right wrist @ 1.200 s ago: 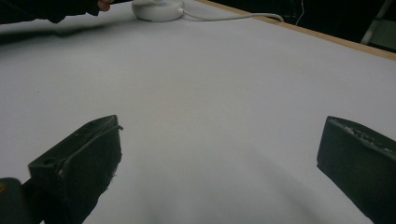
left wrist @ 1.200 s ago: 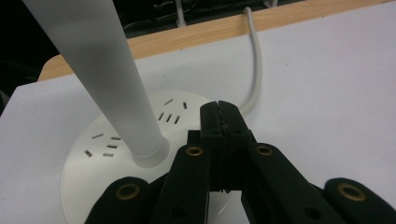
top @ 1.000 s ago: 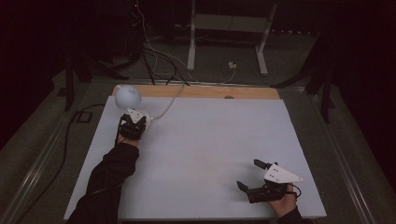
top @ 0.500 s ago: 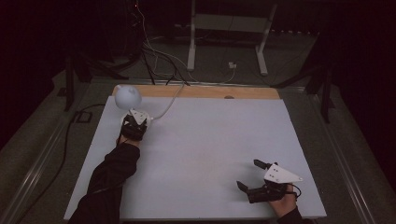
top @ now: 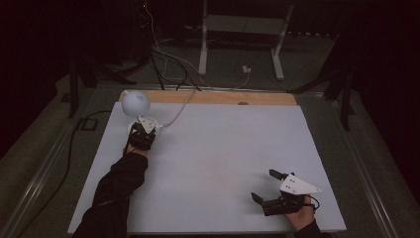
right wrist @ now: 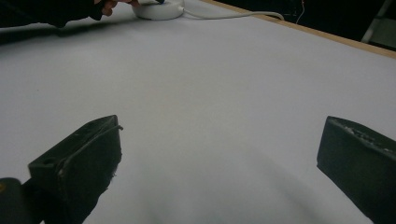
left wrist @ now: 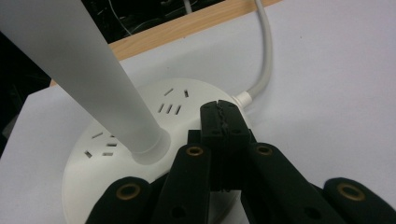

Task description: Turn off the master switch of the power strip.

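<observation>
Left gripper (left wrist: pixel 223 122), jaws closed, tip on desk lamp base (left wrist: pixel 112 140).
Press straight down, gently; right gripper (top: pixel 275 191) rests wide open.

1. A dim lab or recording room, judging by its bare fittings.
2. A white table (top: pixel 223 148) stands alone.
3. Behind the table: loose cables (top: pixel 163 54) and a metal stand (top: pixel 242 44) on grey floor.
</observation>
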